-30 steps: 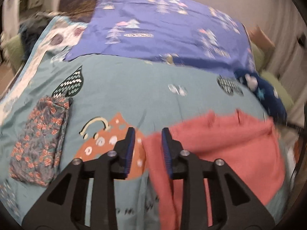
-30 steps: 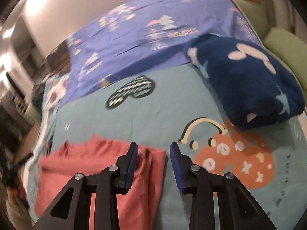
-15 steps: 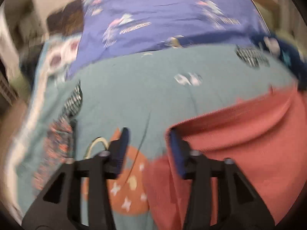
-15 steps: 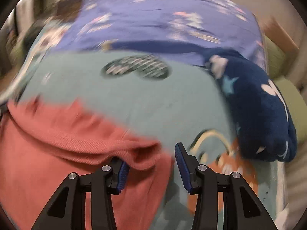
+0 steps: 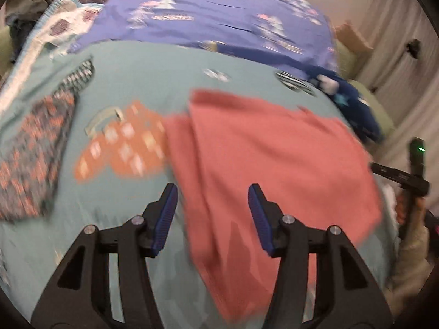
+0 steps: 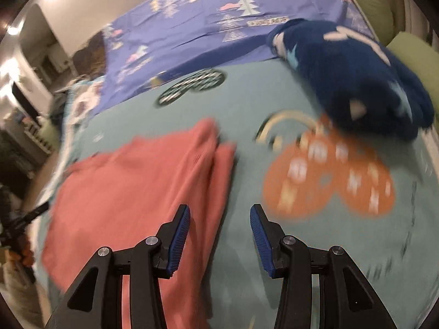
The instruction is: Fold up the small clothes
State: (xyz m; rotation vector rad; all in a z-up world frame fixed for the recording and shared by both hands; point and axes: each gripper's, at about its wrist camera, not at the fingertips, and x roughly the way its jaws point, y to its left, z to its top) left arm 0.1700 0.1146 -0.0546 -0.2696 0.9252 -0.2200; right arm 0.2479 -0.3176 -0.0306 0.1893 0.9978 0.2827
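Observation:
A salmon-red garment (image 5: 269,159) lies on the teal bedspread, folded over with a narrower layer showing along one edge. It also shows in the right wrist view (image 6: 137,186). My left gripper (image 5: 212,219) is open and empty above the garment's left edge. My right gripper (image 6: 219,241) is open and empty above the garment's right edge. Both views are motion-blurred.
A folded floral cloth (image 5: 33,153) lies at the left of the teal bedspread (image 5: 153,65). A dark blue fleece bundle (image 6: 354,79) sits at the right. A purple sheet (image 5: 214,16) covers the far half of the bed. The other gripper (image 5: 411,175) shows at the right edge.
Both grippers opened wider and let go of the red garment, which now lies folded on the bed. Both grippers pulled back from it.

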